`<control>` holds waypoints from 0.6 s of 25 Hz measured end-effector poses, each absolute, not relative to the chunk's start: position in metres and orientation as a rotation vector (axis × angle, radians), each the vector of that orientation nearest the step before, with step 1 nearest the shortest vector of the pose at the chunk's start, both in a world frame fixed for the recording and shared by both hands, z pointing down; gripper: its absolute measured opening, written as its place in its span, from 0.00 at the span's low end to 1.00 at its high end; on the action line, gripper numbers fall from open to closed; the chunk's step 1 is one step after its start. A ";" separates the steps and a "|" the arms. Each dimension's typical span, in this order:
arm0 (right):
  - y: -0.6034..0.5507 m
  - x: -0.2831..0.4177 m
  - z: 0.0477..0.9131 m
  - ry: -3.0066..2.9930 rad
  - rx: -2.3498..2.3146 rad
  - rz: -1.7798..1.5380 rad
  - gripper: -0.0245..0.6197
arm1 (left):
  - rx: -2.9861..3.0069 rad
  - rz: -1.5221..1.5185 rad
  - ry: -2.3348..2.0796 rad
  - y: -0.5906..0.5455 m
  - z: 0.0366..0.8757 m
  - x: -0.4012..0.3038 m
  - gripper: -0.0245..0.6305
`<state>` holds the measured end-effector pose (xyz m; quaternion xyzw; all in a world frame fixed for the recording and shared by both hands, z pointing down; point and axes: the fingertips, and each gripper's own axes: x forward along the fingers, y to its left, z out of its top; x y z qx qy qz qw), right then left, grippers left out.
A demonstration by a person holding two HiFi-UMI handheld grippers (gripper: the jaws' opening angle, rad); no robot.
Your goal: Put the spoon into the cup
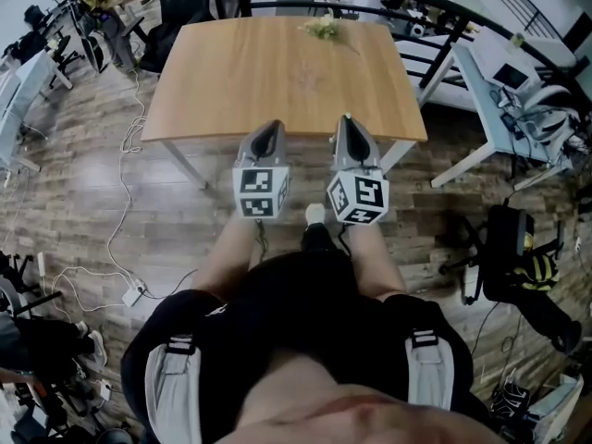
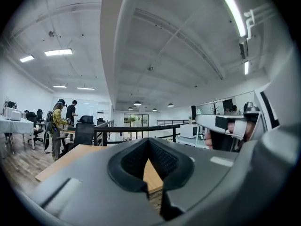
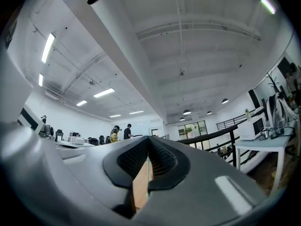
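The head view looks steeply down at the table. Both gripper views sit near its front edge and look up across it.

We make out only 1 small pale cluster, whitish with a yellow-green tinge, lying on the wooden surface close to its far edge and a little right of the middle. A thin faint streak runs from it toward the near right, flat on the wood. At this distance it is too small and blurred for us to tell its parts apart or how they are posed.
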<state>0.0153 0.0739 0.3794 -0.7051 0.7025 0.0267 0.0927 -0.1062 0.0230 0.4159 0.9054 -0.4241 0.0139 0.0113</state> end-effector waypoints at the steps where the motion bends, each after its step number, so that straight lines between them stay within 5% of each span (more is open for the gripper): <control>1: 0.067 0.016 0.382 2.095 -2.080 0.072 0.04 | 2.820 0.045 -1.328 0.017 0.417 -0.105 0.06; 15: -0.049 0.061 0.407 2.161 -2.000 0.000 0.04 | 2.803 0.037 -1.369 -0.089 0.425 -0.055 0.05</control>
